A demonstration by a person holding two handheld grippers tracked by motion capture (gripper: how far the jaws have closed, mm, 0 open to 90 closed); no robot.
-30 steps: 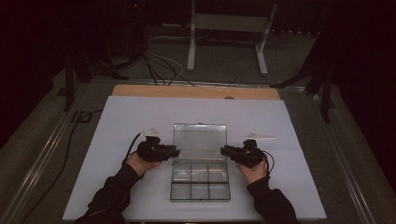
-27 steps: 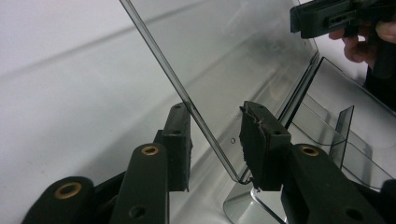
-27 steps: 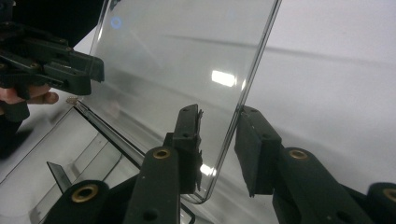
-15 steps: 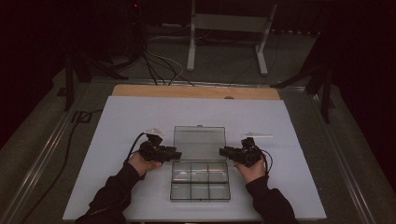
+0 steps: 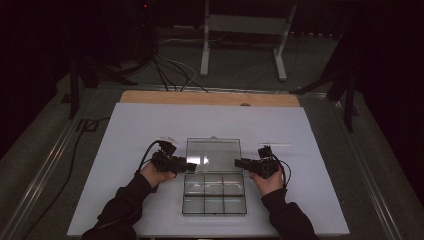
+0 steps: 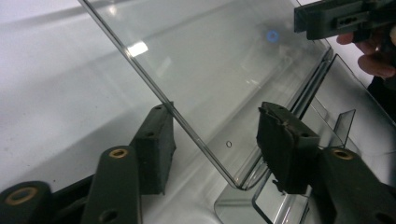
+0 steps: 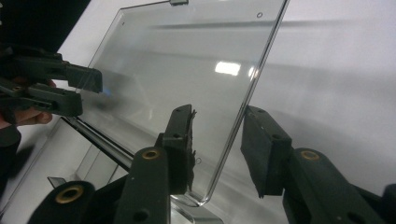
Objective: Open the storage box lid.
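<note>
Fingers of the left gripper (image 6: 215, 144) have just been opening and straddle the clear lid's (image 5: 213, 155) edge without pressing; the right gripper (image 7: 217, 149) likewise. Lid lies further back than earlier, box (image 5: 214, 201) centre-low on white sheet (image 5: 125, 130).

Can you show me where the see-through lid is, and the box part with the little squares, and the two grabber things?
clear lid (image 5: 213, 154), high view, middle of its pane.
compartment box (image 5: 214, 197), high view, centre divider.
left gripper (image 5: 190, 166), high view, jaw tips.
right gripper (image 5: 239, 162), high view, jaw tips.
</note>
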